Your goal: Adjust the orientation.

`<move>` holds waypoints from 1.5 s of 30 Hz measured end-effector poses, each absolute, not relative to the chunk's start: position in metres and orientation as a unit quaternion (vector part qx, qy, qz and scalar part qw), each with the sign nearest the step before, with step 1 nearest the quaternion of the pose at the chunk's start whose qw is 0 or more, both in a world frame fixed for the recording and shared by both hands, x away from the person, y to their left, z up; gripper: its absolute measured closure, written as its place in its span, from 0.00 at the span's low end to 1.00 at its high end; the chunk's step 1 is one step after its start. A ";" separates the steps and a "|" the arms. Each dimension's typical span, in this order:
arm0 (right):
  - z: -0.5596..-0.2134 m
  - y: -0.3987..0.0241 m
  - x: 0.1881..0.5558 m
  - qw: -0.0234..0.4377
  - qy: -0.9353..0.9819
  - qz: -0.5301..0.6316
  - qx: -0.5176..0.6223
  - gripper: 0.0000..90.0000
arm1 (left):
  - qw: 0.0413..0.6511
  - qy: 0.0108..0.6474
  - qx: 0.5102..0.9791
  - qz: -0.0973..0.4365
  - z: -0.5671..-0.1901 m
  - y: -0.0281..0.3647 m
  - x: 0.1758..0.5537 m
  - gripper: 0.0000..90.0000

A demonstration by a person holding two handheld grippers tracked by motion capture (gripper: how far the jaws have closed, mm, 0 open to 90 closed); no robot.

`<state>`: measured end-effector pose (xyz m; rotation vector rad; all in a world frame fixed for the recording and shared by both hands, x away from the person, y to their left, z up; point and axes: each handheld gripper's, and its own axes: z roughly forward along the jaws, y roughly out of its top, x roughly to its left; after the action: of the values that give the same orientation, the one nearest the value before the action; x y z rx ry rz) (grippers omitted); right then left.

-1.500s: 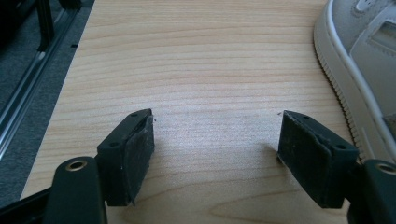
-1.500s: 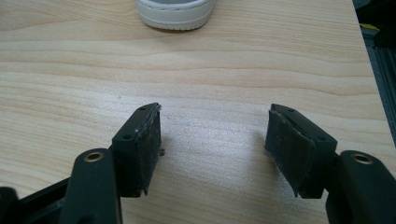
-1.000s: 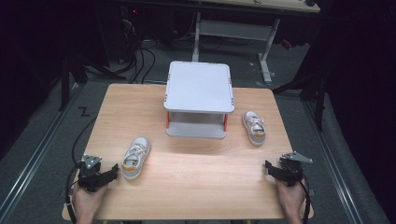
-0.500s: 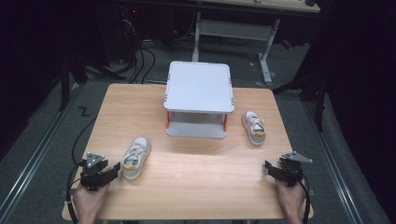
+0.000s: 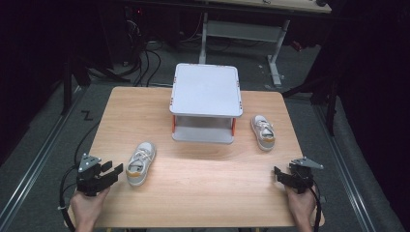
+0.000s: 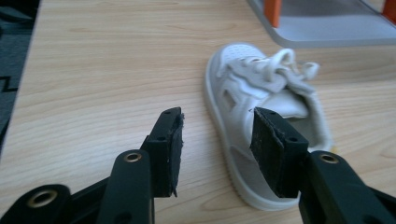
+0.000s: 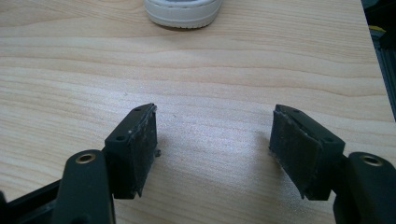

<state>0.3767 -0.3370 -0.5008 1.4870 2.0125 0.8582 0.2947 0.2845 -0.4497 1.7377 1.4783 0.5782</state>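
Left gripper (image 5: 112, 172) sits at the near left corner of the table (image 5: 203, 193). Its jaws have just been closing and now stand at a middling gap, with nothing pressed between them. In the left gripper view the left shoe (image 6: 261, 126) lies just ahead and off to the right of the jaw line; one jaw overlaps the shoe's side in the picture, but I cannot tell that it touches.

The shoe's long axis runs away from me, heel near, toe pointing toward the white shelf (image 5: 205, 89), slightly tilted rightward. From the high view it lies just beside the gripper, to its right.

Right gripper (image 5: 279, 175) rests at the near right corner, jaws wide, empty. The right shoe (image 5: 263, 131) sits beside the shelf's right leg, well ahead of that gripper; its heel end shows at the top of the right gripper view (image 7: 182, 11).

Judgement: the left hand is much the nearer to a shoe. My next move would swing the left jaws right, to straddle the shoe across its width near the heel.
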 end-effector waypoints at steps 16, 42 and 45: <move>-0.501 -0.337 0.377 0.245 0.738 0.314 0.544 0.35 | 0.343 0.563 0.723 0.206 -0.454 0.262 0.323 0.71; -0.501 -0.337 0.376 0.244 0.738 0.315 0.544 0.35 | 0.326 0.515 0.751 0.252 -0.451 0.247 0.320 0.96; -0.501 -0.337 0.376 0.244 0.738 0.315 0.544 0.35 | 0.322 0.510 0.755 0.257 -0.451 0.245 0.319 0.96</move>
<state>0.3763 -0.3366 -0.5008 1.4855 2.0166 0.8600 0.3188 0.2455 -0.4515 1.9818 1.3402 0.6747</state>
